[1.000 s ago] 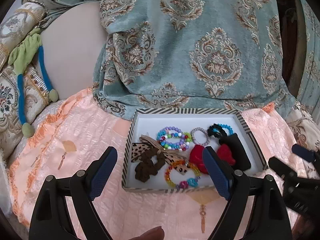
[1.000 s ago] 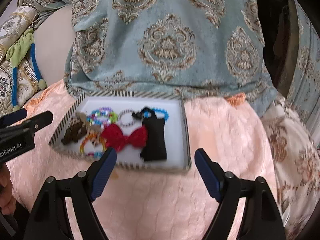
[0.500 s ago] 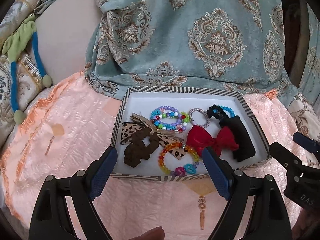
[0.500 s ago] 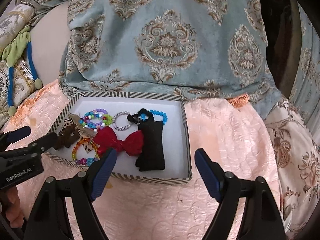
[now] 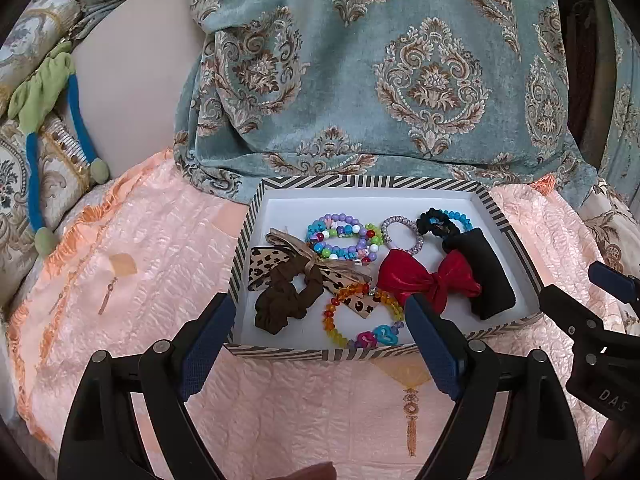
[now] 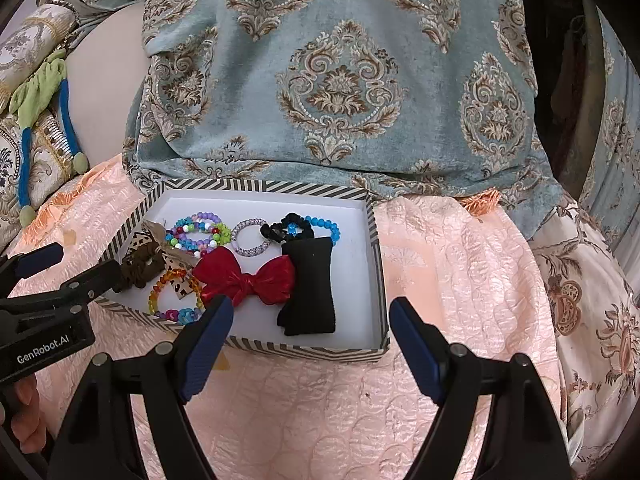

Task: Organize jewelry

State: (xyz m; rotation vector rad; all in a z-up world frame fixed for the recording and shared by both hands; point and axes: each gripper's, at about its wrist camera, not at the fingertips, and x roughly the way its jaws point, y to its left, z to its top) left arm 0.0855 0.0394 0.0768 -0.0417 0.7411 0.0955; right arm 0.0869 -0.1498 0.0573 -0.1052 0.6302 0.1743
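Note:
A striped box (image 5: 508, 236) (image 6: 376, 248) on a peach bedspread holds a brown scrunchie (image 5: 286, 298), a leopard-print bow (image 5: 264, 264), beaded bracelets (image 5: 344, 240) (image 6: 196, 232), a sparkly ring bracelet (image 5: 402, 234), a red bow (image 5: 428, 280) (image 6: 244, 276), a black pouch (image 5: 484, 276) (image 6: 310, 286) and a black scrunchie (image 5: 436, 224). My left gripper (image 5: 320, 334) hangs open over the box's near left rim, empty. My right gripper (image 6: 310, 338) is open above the near right rim, empty. Each gripper shows at the edge of the other's view.
A teal patterned cloth (image 5: 380, 72) drapes behind the box. Ornate cushions with a green and blue tie (image 5: 40, 92) lie at the left. The peach bedspread (image 6: 460, 280) stretches right of the box. A floral cloth (image 6: 600, 320) lies at far right.
The left gripper has sunk and tipped toward the box, which now sits larger and closer to centre in its view. The right gripper's view has shifted only slightly.

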